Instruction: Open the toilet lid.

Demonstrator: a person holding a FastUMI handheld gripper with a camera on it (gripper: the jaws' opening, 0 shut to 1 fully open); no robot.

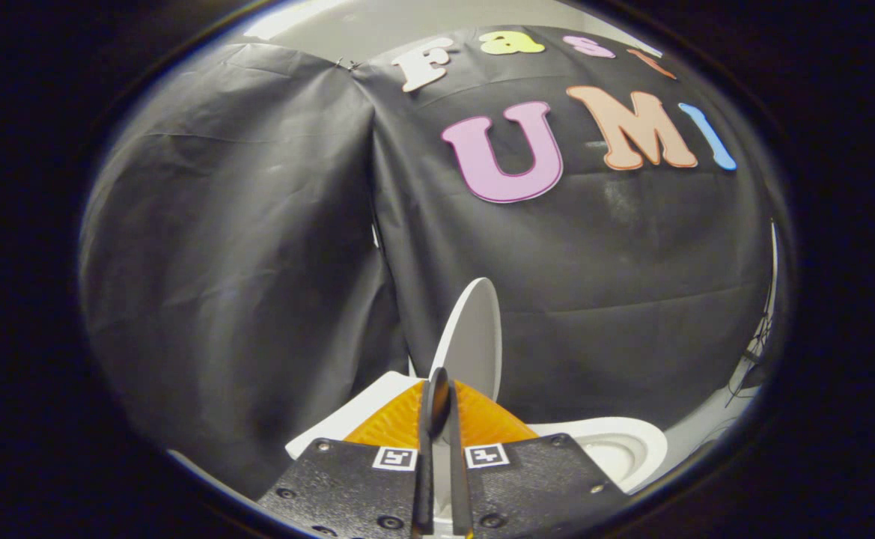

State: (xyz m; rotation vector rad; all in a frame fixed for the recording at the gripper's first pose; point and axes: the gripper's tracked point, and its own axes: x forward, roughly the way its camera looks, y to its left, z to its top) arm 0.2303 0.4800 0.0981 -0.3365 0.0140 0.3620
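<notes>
Where the black cloth wall (pixel 242 247) hangs in folds on the left, it fills all the room beyond the fingers, and a seam runs down it near the middle. Lower down, a flat white slab (pixel 358 412), maybe the top of the toilet's tank, pokes out just left of the fingers, but most of it is hidden behind the gripper's body, so I cannot say for sure what it is.

At the middle, the gripper (pixel 438 389) has its two fingers nearly together, with just a thin gap between them. I cannot tell if they press on anything. Just beyond the fingertips stands the white oval plastic toilet lid (pixel 474 337). It is lifted up on its edge, almost upright, and its bottom part is hidden behind the fingers.

To the right of the fingers lies the white round toilet bowl (pixel 624 445) with its rim showing. It is open at the top. The inside looks plain white, and part of it is cut off by the gripper's body. Past the bowl a strip of pale floor (pixel 714 415) meets the cloth wall
</notes>
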